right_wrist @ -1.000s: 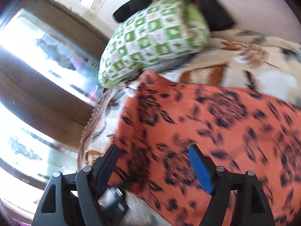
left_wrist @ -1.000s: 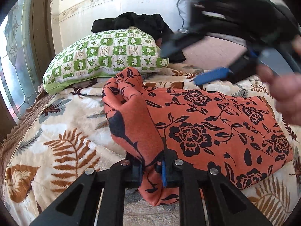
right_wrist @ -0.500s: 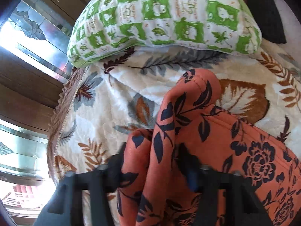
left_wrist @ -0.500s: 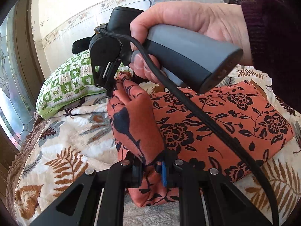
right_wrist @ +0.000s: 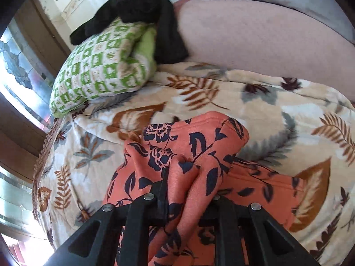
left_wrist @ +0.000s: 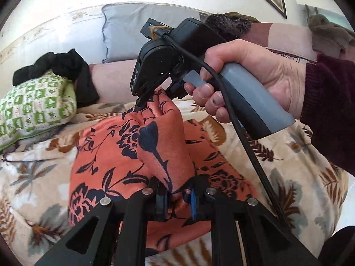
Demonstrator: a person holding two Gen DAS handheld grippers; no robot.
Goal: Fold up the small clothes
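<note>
You are pinching the orange floral garment [left_wrist: 124,153] in both grippers over the leaf-print blanket [right_wrist: 277,110] on the bed. Your left gripper [left_wrist: 175,201] is clamping a raised fold at the near edge, jaws almost together. Your right gripper [right_wrist: 188,201] is closing its jaws on a bunched fold at the far edge, your right hand [left_wrist: 250,75] squeezing the handle.

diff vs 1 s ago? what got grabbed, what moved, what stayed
The right gripper, open above the cloth a second ago, came down on the far corner of the orange floral garment; its jaws are closing, fabric bunched between them. Together with the left gripper it has drawn that edge across the leaf-print blanket. Unchanged: the left gripper's grip, the green pillow, the black clothes.
</note>
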